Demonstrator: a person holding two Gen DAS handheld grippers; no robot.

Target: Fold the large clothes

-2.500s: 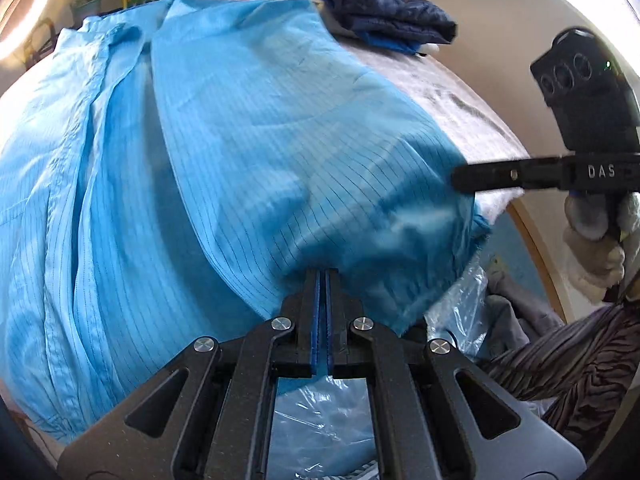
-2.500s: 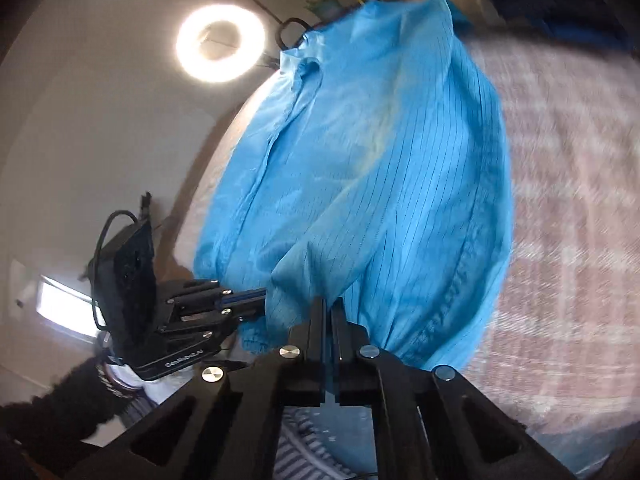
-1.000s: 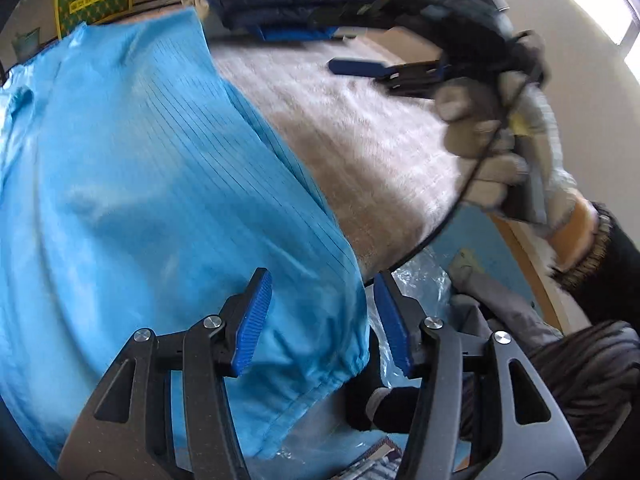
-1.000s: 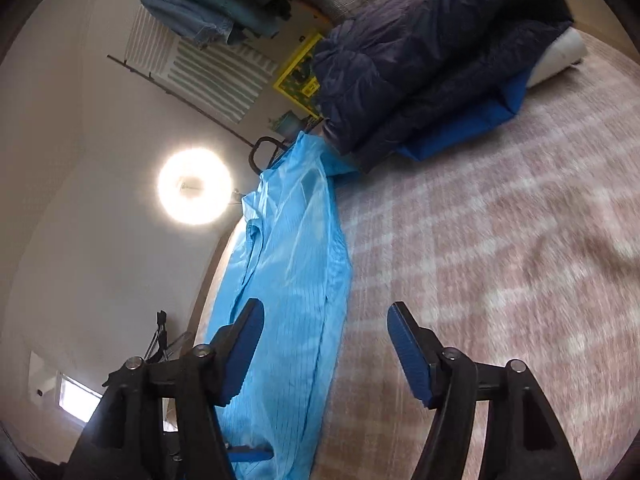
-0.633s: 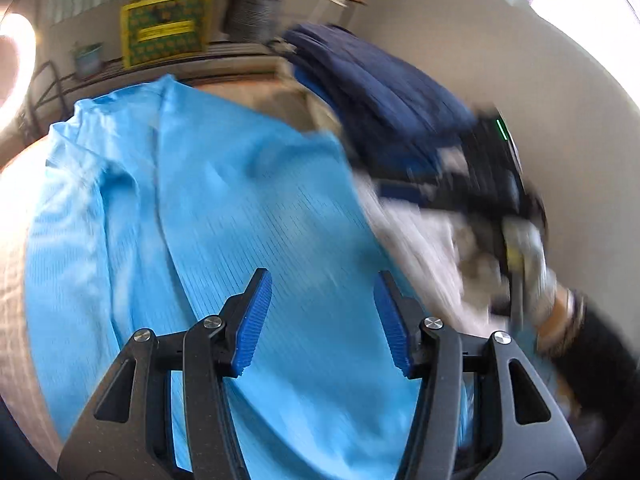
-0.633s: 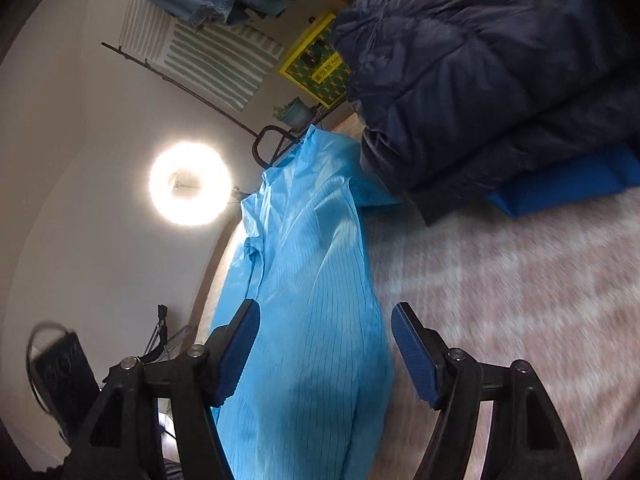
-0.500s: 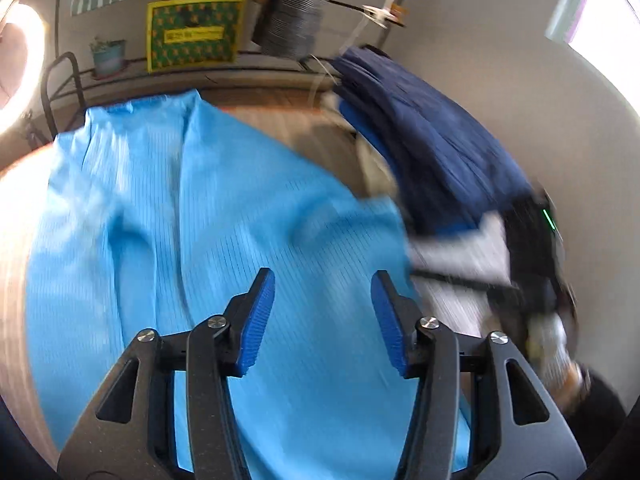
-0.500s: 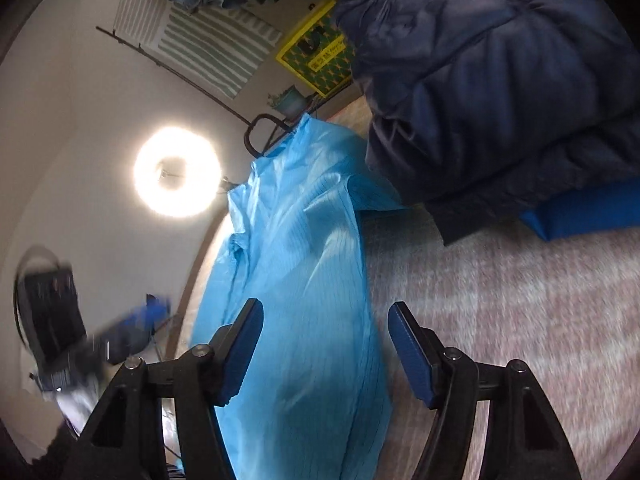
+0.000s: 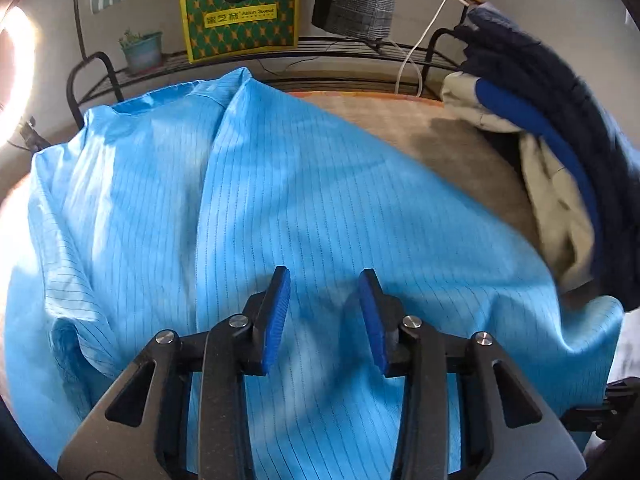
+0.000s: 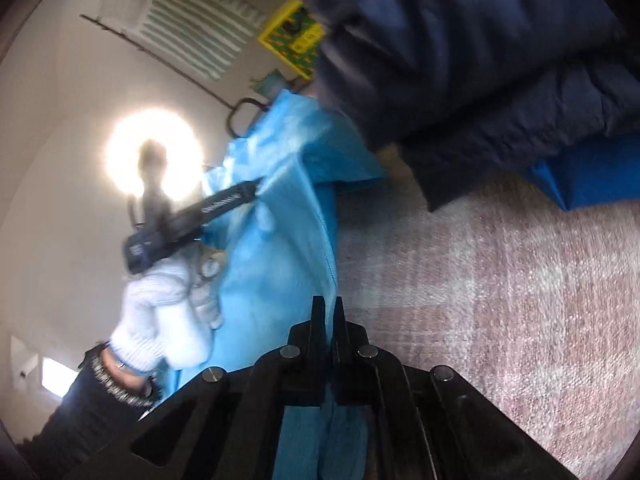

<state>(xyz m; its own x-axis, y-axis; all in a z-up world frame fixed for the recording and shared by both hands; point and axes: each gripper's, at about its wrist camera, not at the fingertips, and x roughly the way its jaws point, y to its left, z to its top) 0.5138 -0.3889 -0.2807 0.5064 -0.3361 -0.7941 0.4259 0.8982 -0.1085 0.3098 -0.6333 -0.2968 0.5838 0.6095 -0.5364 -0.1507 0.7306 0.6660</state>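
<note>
A large light-blue pinstriped garment (image 9: 304, 200) lies spread over the table, its collar towards the far rack. My left gripper (image 9: 325, 312) hovers above its middle, jaws closing. The cloth shows in the gap below the blue pads (image 9: 276, 316), which do not press on it. In the right wrist view my right gripper (image 10: 328, 320) is shut on the garment's (image 10: 280, 248) right edge, which rises as a ridge from the jaws. That view also shows the left gripper (image 10: 228, 200), held by a white-gloved hand (image 10: 164, 312), over the garment's far side.
A folded navy padded jacket (image 9: 560, 92) on a blue item and beige cloth sits on the table's right. The woven pinkish table cover (image 10: 500, 300) lies bare right of the garment. Behind stand a wire rack with a green-yellow box (image 9: 240, 12), a plant pot (image 9: 142, 50) and a ring light (image 10: 154, 156).
The right gripper went from wide open over the table cover to shut on the garment's edge. The left gripper swung from the near hem to above the garment's middle, its jaws narrower.
</note>
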